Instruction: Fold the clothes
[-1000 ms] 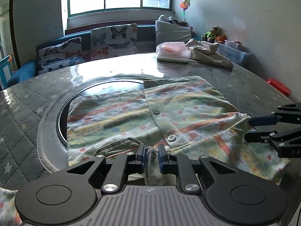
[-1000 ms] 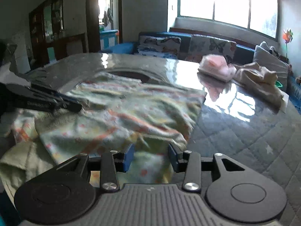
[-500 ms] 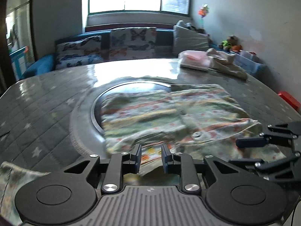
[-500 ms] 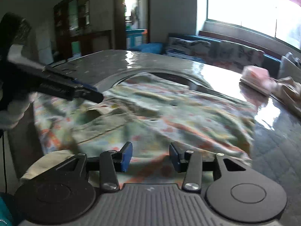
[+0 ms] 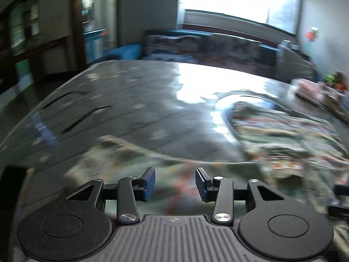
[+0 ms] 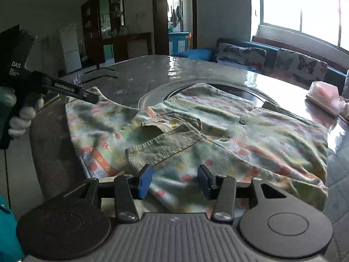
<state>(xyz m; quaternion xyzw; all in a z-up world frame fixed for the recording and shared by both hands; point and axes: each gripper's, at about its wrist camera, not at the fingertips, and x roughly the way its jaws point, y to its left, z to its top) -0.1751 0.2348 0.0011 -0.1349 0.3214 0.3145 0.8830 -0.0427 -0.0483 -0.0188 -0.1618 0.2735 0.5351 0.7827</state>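
Observation:
A pale green patterned baby garment (image 6: 218, 131) with buttons and a ribbed grey collar (image 6: 161, 146) lies spread on the round table. In the blurred left wrist view it (image 5: 283, 139) lies to the right, with its sleeve under the fingers. My left gripper (image 5: 175, 182) is open and empty over the sleeve. In the right wrist view the left gripper (image 6: 91, 98) hovers at the sleeve's far-left tip. My right gripper (image 6: 174, 179) is open and empty just above the garment's near edge.
The table (image 6: 152, 69) has a quilted grey cover and a glossy round centre ring (image 6: 157, 91). A folded pink bundle (image 6: 322, 93) lies at the far right. A sofa with butterfly cushions (image 6: 294, 61) stands behind. Cabinets stand at the back left.
My left gripper let go of the collar, opened and swung left to the sleeve end. My right gripper opened wider and moved left along the garment's near edge.

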